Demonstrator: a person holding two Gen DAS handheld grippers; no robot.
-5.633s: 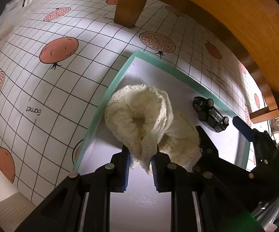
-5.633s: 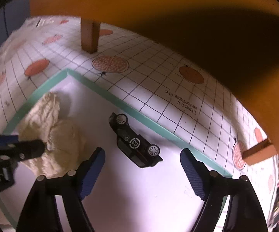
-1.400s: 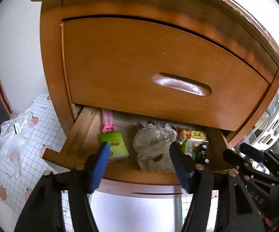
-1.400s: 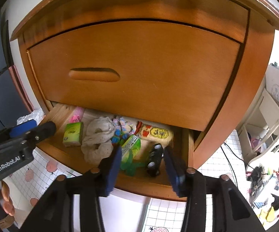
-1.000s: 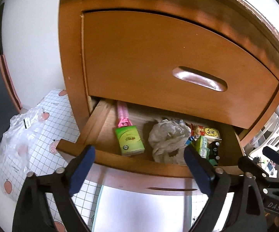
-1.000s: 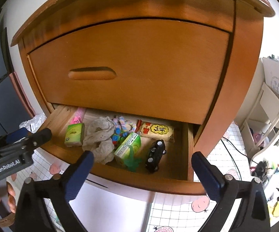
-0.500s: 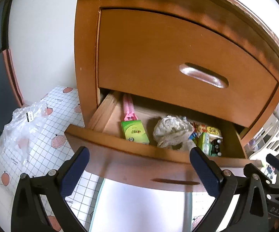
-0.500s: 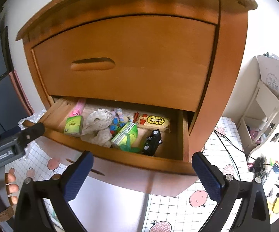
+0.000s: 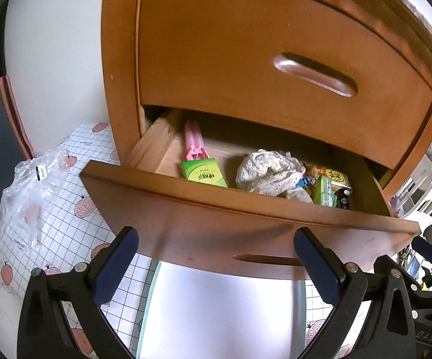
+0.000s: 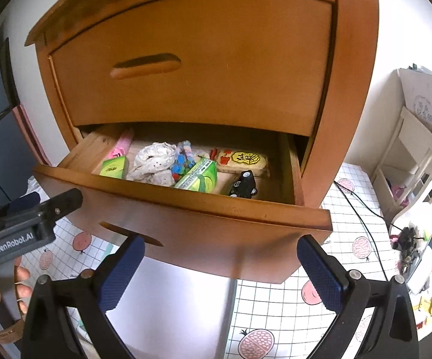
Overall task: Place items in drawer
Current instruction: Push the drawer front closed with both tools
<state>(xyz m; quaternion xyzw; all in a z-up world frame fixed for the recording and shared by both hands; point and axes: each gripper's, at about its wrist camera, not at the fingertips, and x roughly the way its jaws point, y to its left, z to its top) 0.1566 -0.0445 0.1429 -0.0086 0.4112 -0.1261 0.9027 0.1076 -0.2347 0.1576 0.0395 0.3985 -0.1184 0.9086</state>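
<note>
The lower wooden drawer point(image 9: 216, 227) point(image 10: 204, 224) of a cabinet stands pulled out. Inside lie a cream crocheted cloth point(image 9: 268, 172) point(image 10: 153, 161), a black toy car point(image 10: 242, 184) point(image 9: 343, 197), a green box point(image 9: 204, 175) point(image 10: 114, 166), a pink item point(image 9: 195, 145), a green packet point(image 10: 199, 178) and a yellow snack pack point(image 10: 242, 160). My left gripper point(image 9: 216, 264) is open and empty, below the drawer front. My right gripper point(image 10: 220, 267) is open and empty too, also below the drawer front.
The closed upper drawer point(image 9: 275, 59) overhangs the open one. A clear plastic bag point(image 9: 30, 191) lies on the checked floor mat point(image 10: 350, 209) at left. A white mat point(image 9: 216, 314) lies under the drawer. White shelving point(image 10: 410, 149) and a cable stand at right.
Both grippers held or hovered over the cloth and car on the floor mat earlier; both items now lie in the drawer. Over the last second both grippers opened wide and dropped lower, backing away.
</note>
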